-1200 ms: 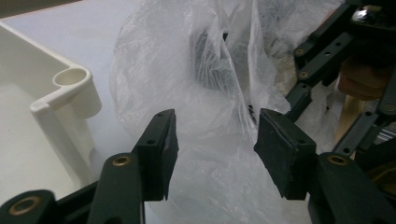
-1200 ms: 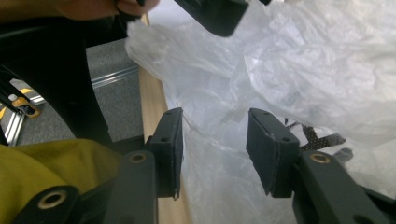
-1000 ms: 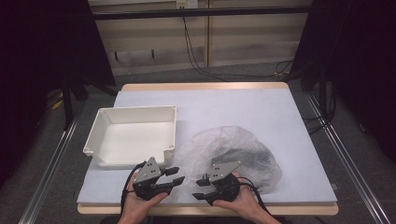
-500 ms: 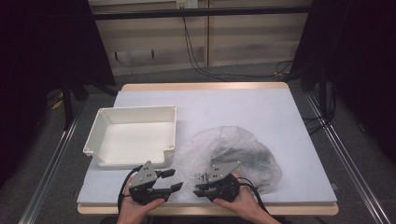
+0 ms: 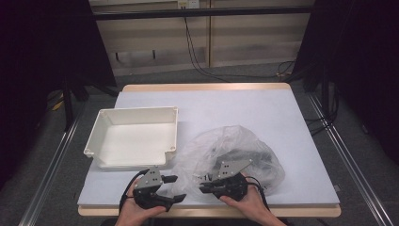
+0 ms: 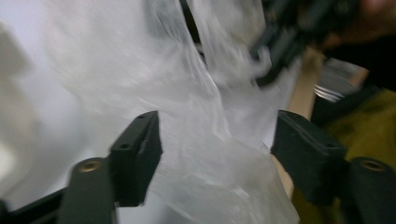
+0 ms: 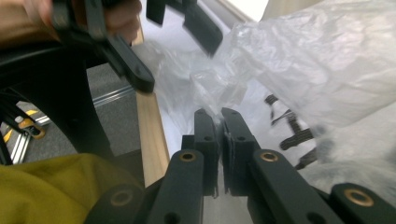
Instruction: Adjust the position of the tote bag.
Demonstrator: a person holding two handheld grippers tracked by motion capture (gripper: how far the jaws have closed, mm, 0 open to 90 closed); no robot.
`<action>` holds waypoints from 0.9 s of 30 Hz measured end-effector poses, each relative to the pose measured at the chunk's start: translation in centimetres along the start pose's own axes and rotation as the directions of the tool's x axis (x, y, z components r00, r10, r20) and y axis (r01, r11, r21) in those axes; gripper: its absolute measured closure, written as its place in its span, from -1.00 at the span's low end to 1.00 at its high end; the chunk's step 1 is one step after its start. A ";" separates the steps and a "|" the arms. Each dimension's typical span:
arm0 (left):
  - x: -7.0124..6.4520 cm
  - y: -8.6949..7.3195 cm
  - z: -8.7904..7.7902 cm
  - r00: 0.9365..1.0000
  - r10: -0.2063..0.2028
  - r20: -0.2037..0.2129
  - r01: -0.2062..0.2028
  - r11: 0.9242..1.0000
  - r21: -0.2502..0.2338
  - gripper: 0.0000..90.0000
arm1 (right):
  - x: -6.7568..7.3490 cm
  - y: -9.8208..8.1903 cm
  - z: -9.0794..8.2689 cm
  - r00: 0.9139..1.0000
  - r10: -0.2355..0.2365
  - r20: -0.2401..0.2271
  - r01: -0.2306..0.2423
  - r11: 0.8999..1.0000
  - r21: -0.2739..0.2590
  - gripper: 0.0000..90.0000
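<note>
A crumpled clear plastic bag (image 5: 235, 146) lies near the table's front edge, with dark parts (image 5: 249, 157) inside it. My right gripper (image 5: 201, 187) points left at the bag's near-left edge. In the right gripper view its jaws (image 7: 217, 116) are shut on a fold of the bag's film (image 7: 327, 60). My left gripper (image 5: 179, 187) faces it from the left, jaws spread, having just been opening. In the left gripper view the bag's film (image 6: 196, 93) lies loose between the fingers (image 6: 140, 140), which do not press it.
An empty white tray (image 5: 134, 113) stands at the table's left, just behind my left gripper. The wooden front edge (image 7: 152, 135) of the table (image 5: 235, 108) runs right beside both hands. Cables and a metal frame lie beyond the table.
The left gripper's jaws have spread wider. The right gripper's jaws have closed on the bag's film. Both hands stay in about the same place.
</note>
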State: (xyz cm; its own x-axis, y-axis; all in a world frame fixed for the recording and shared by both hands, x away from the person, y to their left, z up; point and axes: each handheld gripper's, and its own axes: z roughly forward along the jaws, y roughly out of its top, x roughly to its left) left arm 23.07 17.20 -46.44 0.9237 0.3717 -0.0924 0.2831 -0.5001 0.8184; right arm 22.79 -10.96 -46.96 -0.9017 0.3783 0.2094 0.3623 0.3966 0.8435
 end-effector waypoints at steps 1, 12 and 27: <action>0.0 0.0 0.0 1.000 0.000 0.000 0.000 1.000 0.000 -0.31 | 0.0 0.0 0.0 1.000 0.000 0.000 0.000 1.000 0.000 0.94; 0.2 0.1 0.6 0.999 0.008 0.031 -0.010 0.999 0.052 0.59 | -0.7 0.7 -2.8 0.999 0.012 0.032 -0.009 0.997 -0.071 0.99; 0.5 1.4 -0.7 0.998 -0.039 0.039 0.041 0.998 -0.053 0.88 | -2.1 1.0 -9.0 0.991 0.040 0.130 -0.017 0.984 -0.179 1.00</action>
State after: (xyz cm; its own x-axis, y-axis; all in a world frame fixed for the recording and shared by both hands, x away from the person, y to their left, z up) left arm 23.78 17.23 -44.91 0.9214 0.3599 -0.1467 0.3070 -0.4424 0.8426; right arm 22.91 -18.92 -42.10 -0.8480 0.4995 0.1772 0.3292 0.2343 0.9147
